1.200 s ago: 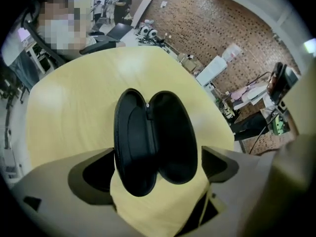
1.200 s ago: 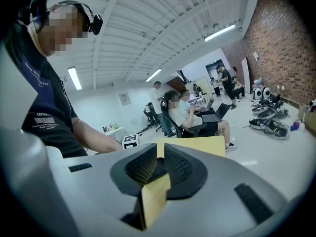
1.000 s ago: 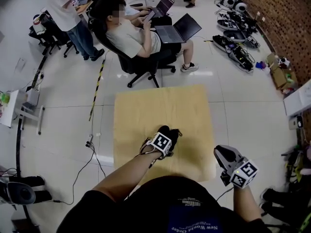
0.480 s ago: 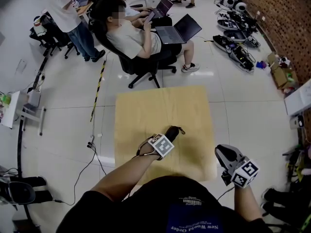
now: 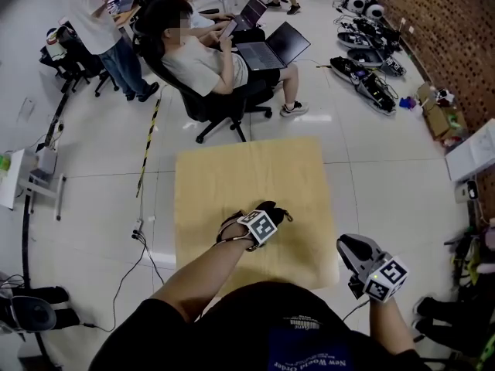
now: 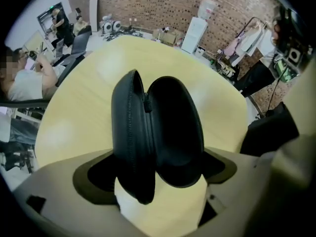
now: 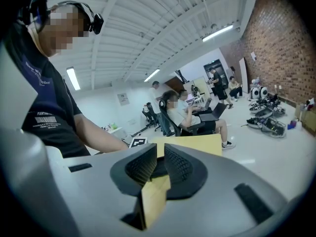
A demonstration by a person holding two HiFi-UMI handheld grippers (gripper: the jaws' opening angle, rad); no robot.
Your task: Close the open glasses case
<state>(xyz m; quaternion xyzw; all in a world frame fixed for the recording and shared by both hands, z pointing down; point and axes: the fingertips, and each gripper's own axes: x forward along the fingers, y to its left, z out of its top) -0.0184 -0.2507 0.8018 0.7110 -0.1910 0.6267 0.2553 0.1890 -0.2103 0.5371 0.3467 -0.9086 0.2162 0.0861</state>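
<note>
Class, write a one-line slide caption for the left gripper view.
Left gripper, jaws just opening, straddles the ajar black glasses case on the yellow table.

A black short-sleeved T-shirt (image 5: 224, 323) with white chest lettering (image 5: 308, 362) and a black head-worn rig (image 7: 92, 17) mark the operator. Both the left claw (image 5: 269, 209) and the right claw (image 5: 346, 244) are grey-bodied, with dark pads (image 7: 180, 169) and white cubes (image 5: 257, 224) bearing black square markers.

Head view: steeply down over table (image 5: 247, 172). Left gripper view: close, straight down (same table, shared by all). Right gripper view: near-level across room.
</note>
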